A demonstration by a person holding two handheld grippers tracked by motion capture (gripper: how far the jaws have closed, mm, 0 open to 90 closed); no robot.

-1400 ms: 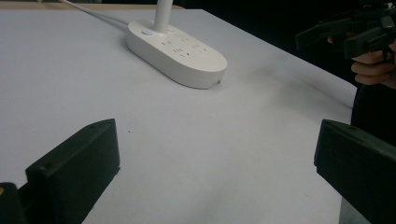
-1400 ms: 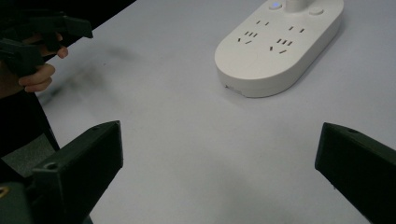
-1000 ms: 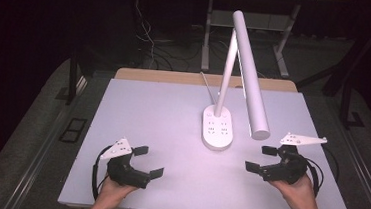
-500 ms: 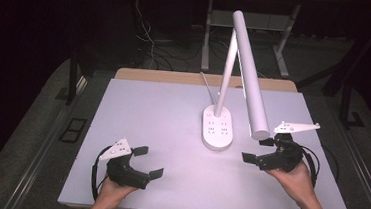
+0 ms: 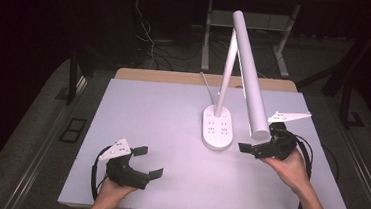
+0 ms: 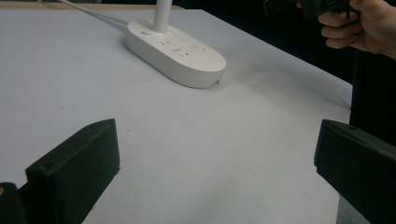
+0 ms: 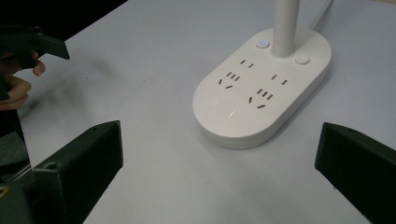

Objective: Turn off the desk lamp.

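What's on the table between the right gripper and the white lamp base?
Nothing. In the right gripper view, bare white table runs from the open right gripper to the white oval lamp base with sockets.

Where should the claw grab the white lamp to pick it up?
Probably the thin upright stem, low near the base. Come from the right claw's side with jaws wide open; the stem is narrow, while the oval base looks too broad and flat.

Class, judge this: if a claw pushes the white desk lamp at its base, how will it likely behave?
The lamp base is broad and flat, so it probably slides. The long lamp head overhangs, so a high push might tip it. Its cord may drag.
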